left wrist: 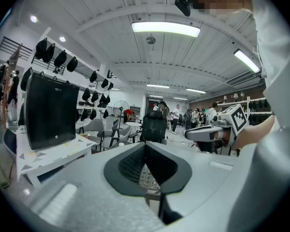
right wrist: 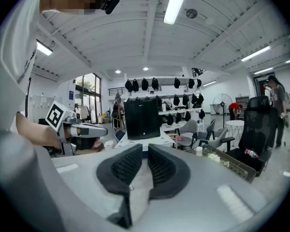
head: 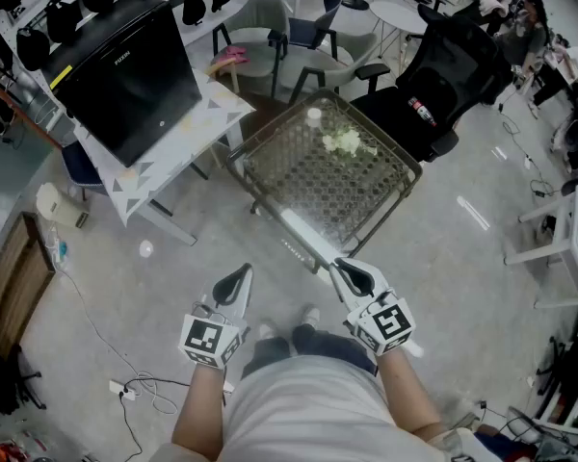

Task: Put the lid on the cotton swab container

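A small white round container [head: 314, 115] stands at the far side of a mesh-topped table [head: 299, 195], with a loose pile of cotton swabs [head: 347, 142] beside it. I cannot pick out a separate lid. Both grippers hang low near my body, well short of the table. My left gripper [head: 233, 284] is shut and empty, its pads meeting at the tips [left wrist: 145, 146]. My right gripper [head: 354, 277] holds its pads a narrow gap apart with nothing between them [right wrist: 145, 148]. The right gripper view shows the container [right wrist: 198, 151] and swabs [right wrist: 215, 157] far ahead on the right.
A black monitor [head: 125, 75] stands on a white desk left of the table. A black office chair [head: 453, 75] is behind the table on the right, grey chairs [head: 270, 27] behind it. A power strip with cable [head: 125, 388] lies on the floor at left.
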A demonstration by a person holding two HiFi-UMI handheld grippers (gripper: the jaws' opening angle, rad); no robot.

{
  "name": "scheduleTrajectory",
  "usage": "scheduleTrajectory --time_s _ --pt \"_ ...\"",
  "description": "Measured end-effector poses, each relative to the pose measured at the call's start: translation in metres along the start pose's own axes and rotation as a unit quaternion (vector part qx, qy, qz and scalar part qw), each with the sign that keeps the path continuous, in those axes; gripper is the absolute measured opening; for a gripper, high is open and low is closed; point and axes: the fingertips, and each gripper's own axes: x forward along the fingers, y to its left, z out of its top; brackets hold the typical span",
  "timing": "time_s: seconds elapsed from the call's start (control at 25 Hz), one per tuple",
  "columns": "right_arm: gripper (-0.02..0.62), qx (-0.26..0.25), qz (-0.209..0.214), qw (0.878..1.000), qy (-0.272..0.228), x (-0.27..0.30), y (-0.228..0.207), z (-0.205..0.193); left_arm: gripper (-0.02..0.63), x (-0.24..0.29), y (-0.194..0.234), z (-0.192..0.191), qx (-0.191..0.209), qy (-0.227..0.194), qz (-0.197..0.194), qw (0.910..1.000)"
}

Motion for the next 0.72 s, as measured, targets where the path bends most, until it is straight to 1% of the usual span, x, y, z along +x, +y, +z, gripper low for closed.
scheduleTrajectory --time_s 0.16,0.32,0.52,0.72 --pt "0.040 -0.007 0.002 1.000 0.000 -0.005 0.003 0.003 0.008 -0.002 -0.001 0.003 -0.004 -0.002 -0.001 1.0000" --pt "0.040 -0.012 0.005 1.000 -0.006 -0.004 -0.003 0.010 0.008 0.007 -0.001 0.008 0.001 -0.001 0.002 1.0000" --pt "0.039 -0.010 0.009 1.000 -0.026 0.000 -0.031 0.020 0.009 0.030 -0.001 0.014 0.005 -0.005 0.020 0.9998" --pt "0.039 -0.006 0.015 0.999 -0.035 -0.001 -0.062 0.018 0.008 0.057 -0.009 0.013 0.008 -0.004 0.027 0.9996"
